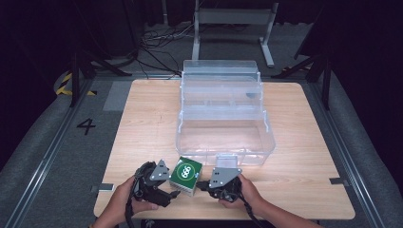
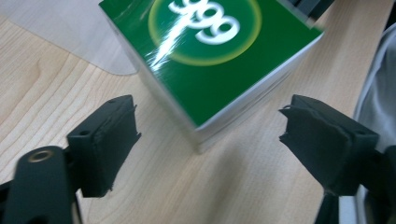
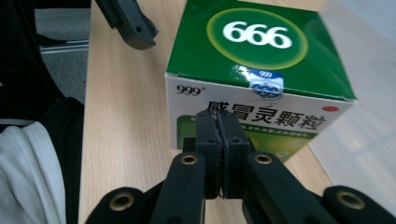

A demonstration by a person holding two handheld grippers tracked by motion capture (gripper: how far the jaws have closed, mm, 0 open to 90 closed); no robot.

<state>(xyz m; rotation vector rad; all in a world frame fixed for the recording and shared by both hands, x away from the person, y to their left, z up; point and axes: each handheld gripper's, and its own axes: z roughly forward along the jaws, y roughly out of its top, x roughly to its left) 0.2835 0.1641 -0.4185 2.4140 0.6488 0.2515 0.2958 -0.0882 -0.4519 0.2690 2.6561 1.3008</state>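
Two grippers flank one small green-topped cardboard medicine box with white sides [image 1: 186, 176], which sits on the light wooden table [image 1: 304, 190] just in front of the clear plastic storage bin [image 1: 223, 118], near its front wall. Your left gripper [image 1: 172, 192] has its jaws spread wide, one on each side of the box's near corner, and neither pad touches the carton. Your right gripper [image 3: 219, 144] is clenched on nothing, its two black pads pressed flat together and aimed at the white printed side of the box.

If you mean to lift the box into the bin, the left gripper looks the better placed. Turn it so the pads [image 2: 105, 140] face two flat, opposite sides rather than straddling a corner, since a corner grip would probably let the carton twist out. Slide in until the pads sit well along the sides, then close gently; thin cardboard is likely to dent. Use the closed right gripper as a stop against the white side so the box does not skate across the smooth wood, and draw it back before you lift.
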